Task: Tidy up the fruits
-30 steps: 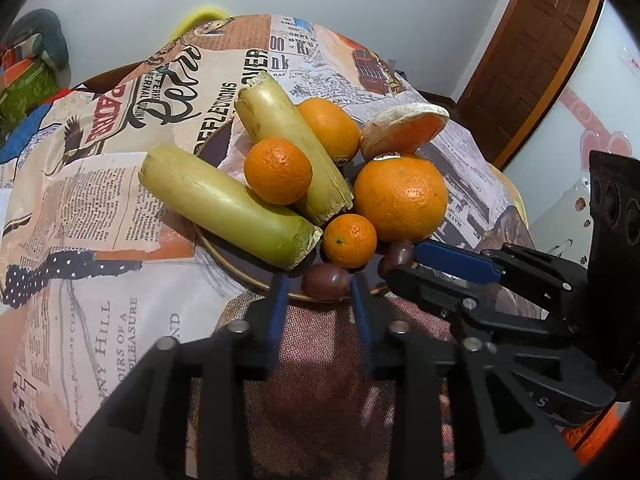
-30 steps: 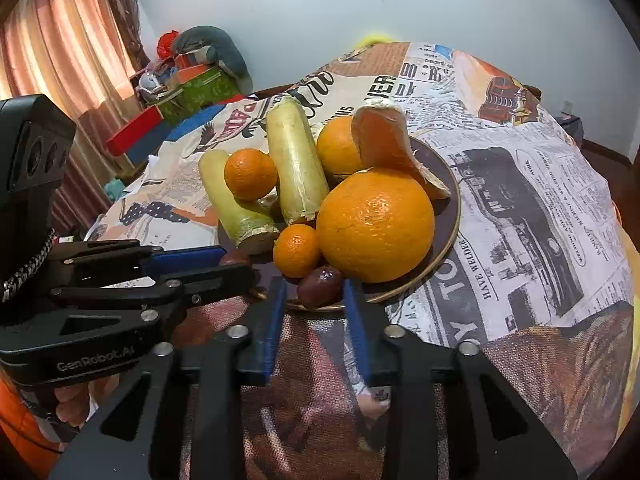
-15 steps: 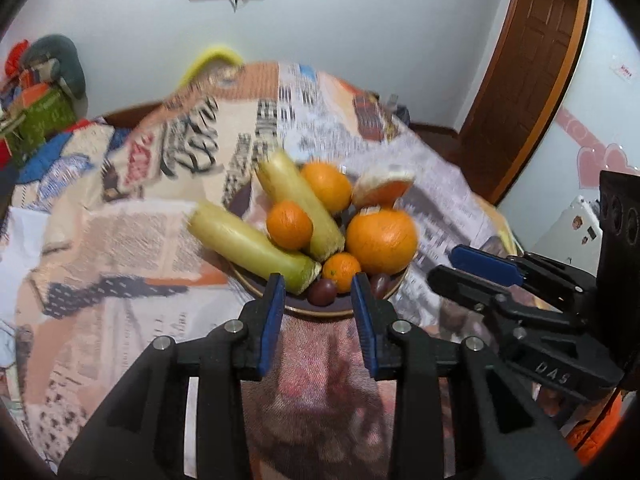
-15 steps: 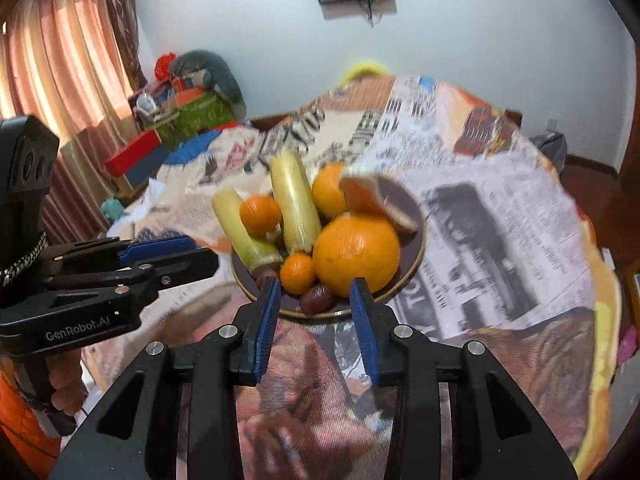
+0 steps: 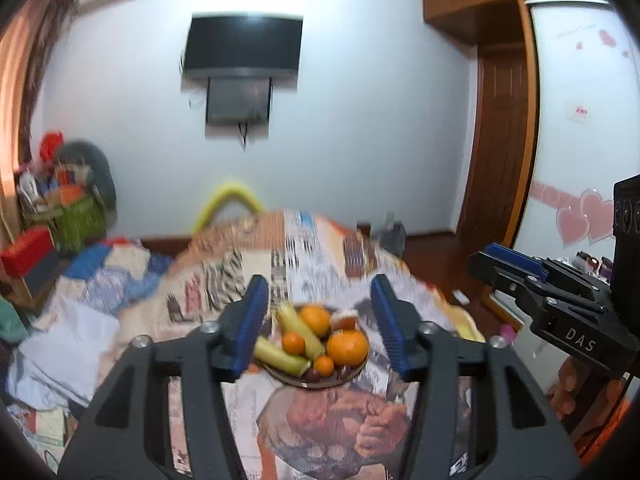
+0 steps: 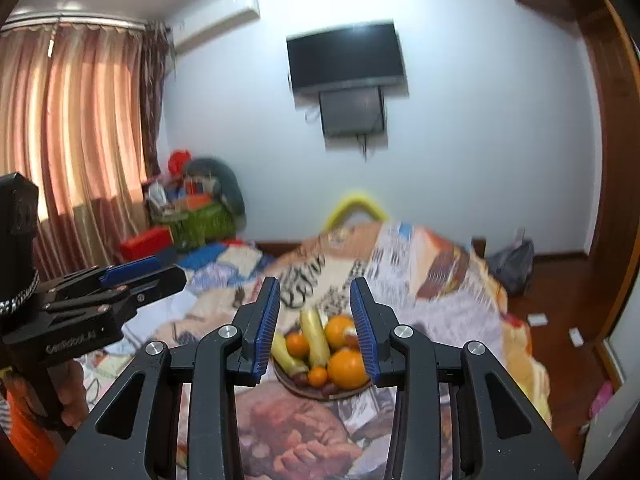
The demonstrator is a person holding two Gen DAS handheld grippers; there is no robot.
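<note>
Orange and yellow fruit fills a dark round plate (image 5: 349,375) that sits on a surface (image 5: 320,248) draped in a newspaper-print cloth. On the plate lie a large orange (image 5: 347,347), three smaller oranges, two pale yellow-green stalks (image 5: 301,327) laid side by side, a cut piece of fruit at the far edge, and small dark fruits along the near rim. Everything is slightly blurred.

Seen from the left wrist, the left gripper (image 5: 320,324) is held well back from the plate, its blue-padded fingers spread wide with nothing between them. The right gripper (image 5: 508,264) is off to the right, also empty.

Seen from the right wrist, the right gripper (image 6: 316,326) has its jaws parted and holds nothing; the plate (image 6: 298,390) shows beyond the gap. A wall-mounted television (image 6: 346,56) hangs behind, and striped curtains (image 6: 72,128) cover a window at left.
</note>
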